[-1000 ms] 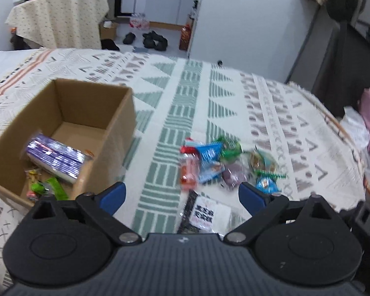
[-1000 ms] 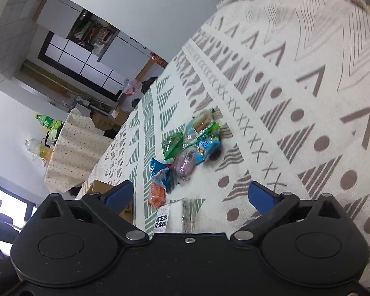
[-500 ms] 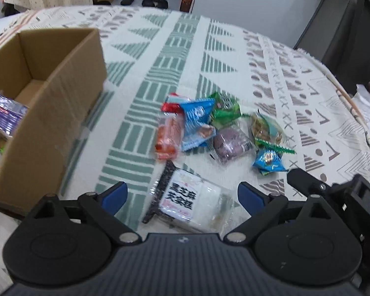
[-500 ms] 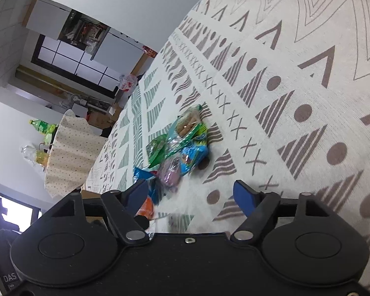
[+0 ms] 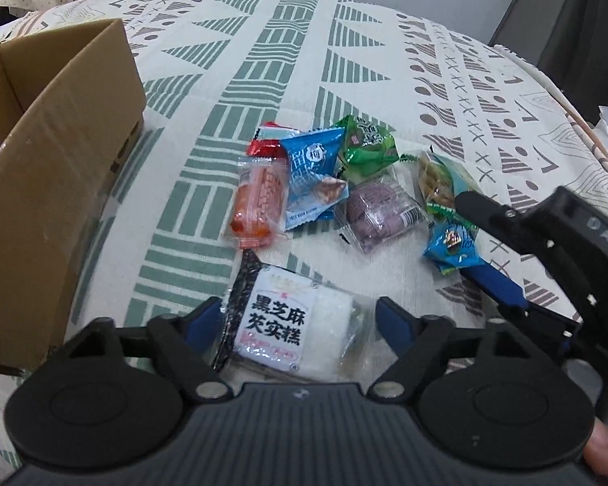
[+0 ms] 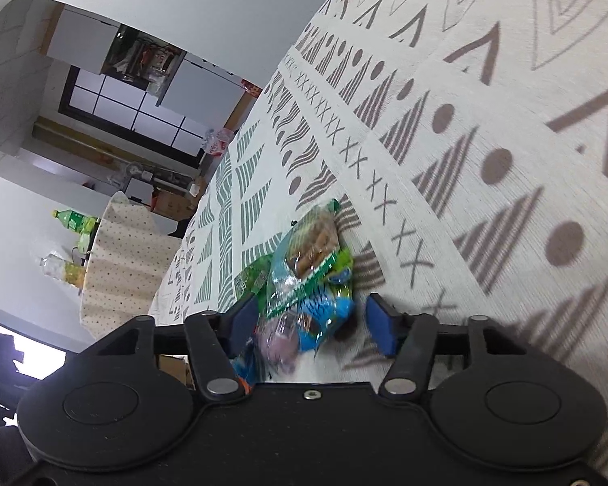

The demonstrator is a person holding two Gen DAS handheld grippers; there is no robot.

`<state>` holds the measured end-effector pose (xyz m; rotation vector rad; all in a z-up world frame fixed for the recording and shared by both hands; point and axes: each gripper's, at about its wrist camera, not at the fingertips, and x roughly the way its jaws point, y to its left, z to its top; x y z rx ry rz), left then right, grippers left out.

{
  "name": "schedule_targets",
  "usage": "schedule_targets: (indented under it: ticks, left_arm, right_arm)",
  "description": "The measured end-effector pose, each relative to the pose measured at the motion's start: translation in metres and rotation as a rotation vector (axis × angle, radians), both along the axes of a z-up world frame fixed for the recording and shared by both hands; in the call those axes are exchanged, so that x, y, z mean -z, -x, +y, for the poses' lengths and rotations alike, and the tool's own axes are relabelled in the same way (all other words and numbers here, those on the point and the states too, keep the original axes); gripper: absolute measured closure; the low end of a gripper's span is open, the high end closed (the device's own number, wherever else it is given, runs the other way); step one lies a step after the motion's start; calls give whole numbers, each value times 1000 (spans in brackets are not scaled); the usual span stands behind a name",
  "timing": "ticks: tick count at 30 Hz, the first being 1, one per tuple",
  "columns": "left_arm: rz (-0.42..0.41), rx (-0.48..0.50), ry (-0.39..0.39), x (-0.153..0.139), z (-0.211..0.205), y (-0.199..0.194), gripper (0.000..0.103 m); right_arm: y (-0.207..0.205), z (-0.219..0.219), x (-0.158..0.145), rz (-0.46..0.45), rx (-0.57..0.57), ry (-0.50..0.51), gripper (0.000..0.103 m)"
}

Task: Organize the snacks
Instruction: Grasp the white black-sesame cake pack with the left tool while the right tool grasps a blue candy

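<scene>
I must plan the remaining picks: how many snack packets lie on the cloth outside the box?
7: white, orange, red, blue, green, purple, small blue; others may hide.

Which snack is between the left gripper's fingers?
The white packet with black writing. It sits between the left gripper fingers; the other snacks lie farther away.

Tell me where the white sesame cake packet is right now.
In the left wrist view, the white sesame cake packet lies on the tablecloth between the open left gripper fingers, just below the orange snack.
</scene>
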<state>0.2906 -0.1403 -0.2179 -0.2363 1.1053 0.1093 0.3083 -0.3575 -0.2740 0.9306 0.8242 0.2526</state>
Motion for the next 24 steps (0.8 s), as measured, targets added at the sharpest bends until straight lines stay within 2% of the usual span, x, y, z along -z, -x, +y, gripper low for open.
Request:
schedule_targets:
  ticks: [1,4,6,8,15,24]
  left_arm:
    - [-1,-4,3,-1,1,-1,33]
    - [1,-21,14,-2,6,0,37]
    - [-4,-37,20,-4,9,1,41]
    - [-6,-48,25,-5,11,3,43]
    - [-6,-72,54,-15,22,11,44]
    - [-100,-82,95,-48,35,31,44]
  right_arm:
    - [-1,1,1,0,-2,1,54]
    - [-2,1,2,3,-5,0,63]
    - [1,0,4,11,0,0,74]
    - [2,-2,6,22,1,-14,78]
    - [16,-1,-5,29,-9,25,80]
    - [43,-4,-30,7,13,40,80]
